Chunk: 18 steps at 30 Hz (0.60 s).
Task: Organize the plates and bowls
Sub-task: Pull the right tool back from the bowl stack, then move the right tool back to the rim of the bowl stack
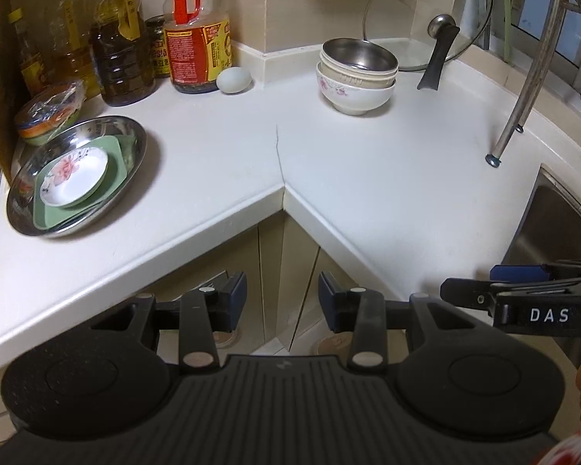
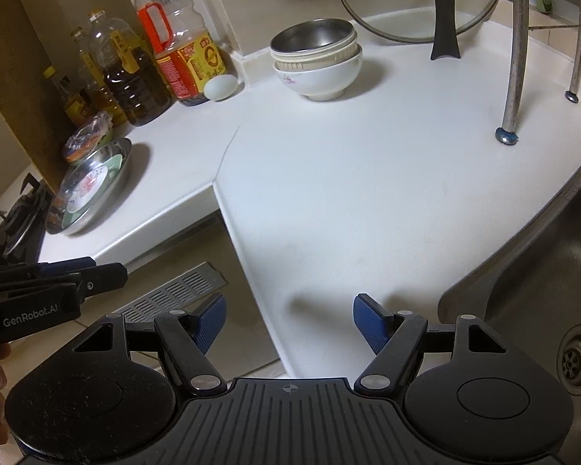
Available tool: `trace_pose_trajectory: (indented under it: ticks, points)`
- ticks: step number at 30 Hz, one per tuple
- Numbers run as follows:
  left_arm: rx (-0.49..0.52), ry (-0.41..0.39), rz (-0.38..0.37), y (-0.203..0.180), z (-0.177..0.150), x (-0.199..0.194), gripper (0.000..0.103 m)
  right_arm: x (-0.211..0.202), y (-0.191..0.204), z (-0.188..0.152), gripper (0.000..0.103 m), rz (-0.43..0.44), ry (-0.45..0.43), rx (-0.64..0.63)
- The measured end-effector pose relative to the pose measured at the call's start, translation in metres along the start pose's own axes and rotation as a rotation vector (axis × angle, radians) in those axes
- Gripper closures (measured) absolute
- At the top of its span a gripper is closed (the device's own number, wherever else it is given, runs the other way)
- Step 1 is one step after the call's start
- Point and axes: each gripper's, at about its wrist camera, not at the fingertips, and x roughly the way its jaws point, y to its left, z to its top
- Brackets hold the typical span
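A stack of bowls [image 1: 355, 89] [image 2: 317, 73] stands at the back of the white counter: a steel bowl [image 1: 358, 53] on top, nested in a cream bowl and a white floral bowl. On the left lies a steel plate [image 1: 23, 209] [image 2: 64, 217] holding a green square plate [image 1: 120, 159] and a small floral dish [image 1: 73, 176]. My left gripper [image 1: 282, 298] [image 2: 108, 267] hangs in front of the counter's inner corner, open and empty. My right gripper [image 2: 290, 321] [image 1: 468, 285] hovers over the counter's front edge beside the sink, open wide with nothing between its pads.
Oil bottles [image 1: 116, 50] [image 2: 182, 46], an egg [image 1: 233, 80], and a plastic-wrapped bowl [image 1: 48, 112] crowd the back left. A glass lid [image 1: 426, 11] leans on the wall. Rack legs [image 1: 523, 89] [image 2: 513, 77] stand right, next to the steel sink [image 2: 542, 290]. A stove [image 2: 11, 228] is at far left.
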Motion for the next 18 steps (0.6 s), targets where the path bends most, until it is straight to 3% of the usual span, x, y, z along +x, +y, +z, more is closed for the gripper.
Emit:
trace_pose_trajectory:
  ticks: [11, 18]
  points:
    - [0.031, -0.036, -0.041, 0.01, 0.064, 0.049, 0.066, 0.023, -0.032, 0.045, 0.03, -0.097, -0.048, 0.073]
    - [0.086, -0.097, -0.085, 0.007, 0.127, 0.092, 0.067, 0.035, -0.056, 0.1, 0.031, -0.14, -0.174, 0.146]
